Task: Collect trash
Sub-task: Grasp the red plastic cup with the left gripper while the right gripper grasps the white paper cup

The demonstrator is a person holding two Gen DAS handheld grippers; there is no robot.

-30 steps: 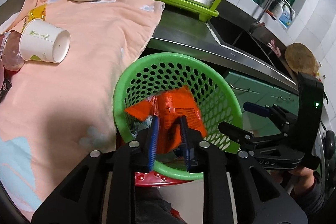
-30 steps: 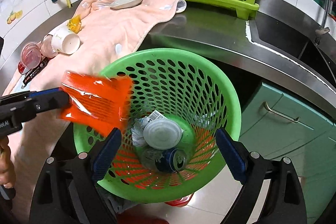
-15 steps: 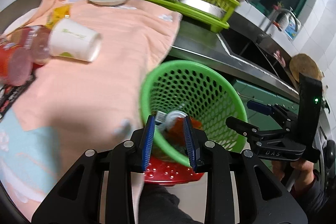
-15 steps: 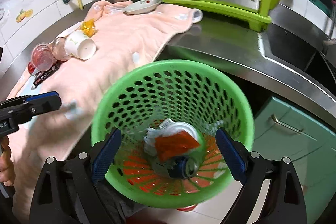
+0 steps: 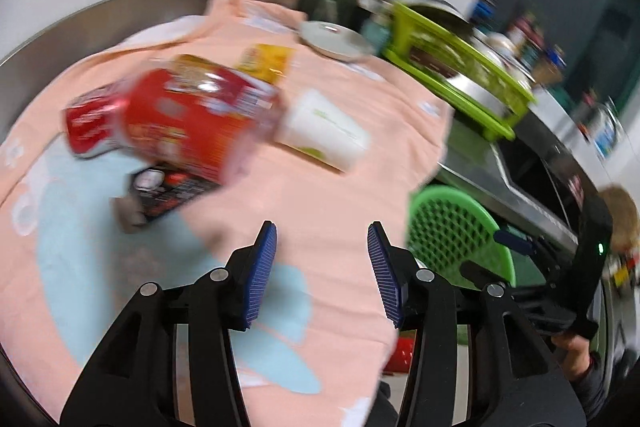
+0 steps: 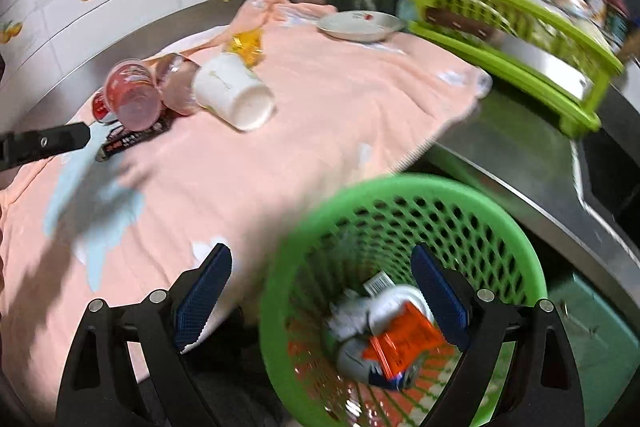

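Orange wrapper (image 6: 404, 341) now in our green basket (image 6: 472, 195) w/ other trash. Left gripper (image 5: 322, 269) just opened, empty; right gripper (image 6: 322, 301) spread, empty. Paper cup (image 5: 324, 131), red cups (image 5: 176, 123), yellow wrapper (image 5: 266, 61) left at 11 o'clock on towel (image 5: 320, 203).

The near half of the pink towel (image 6: 328, 131) lies bare, so a gripper could sweep in low from the counter's front edge without meeting anything. Further back the way is crowded: a white paper cup (image 6: 236, 95) on its side, red plastic cups (image 6: 132, 95) touching one another just beside it, a dark flat packet (image 6: 132, 139) in front of them, and a yellow wrapper (image 6: 246, 47) behind. A plate (image 6: 360, 25) and the lime dish rack (image 6: 516, 39) close off the back right. The green basket (image 6: 404, 187) stands below the counter edge, its mouth open from above.
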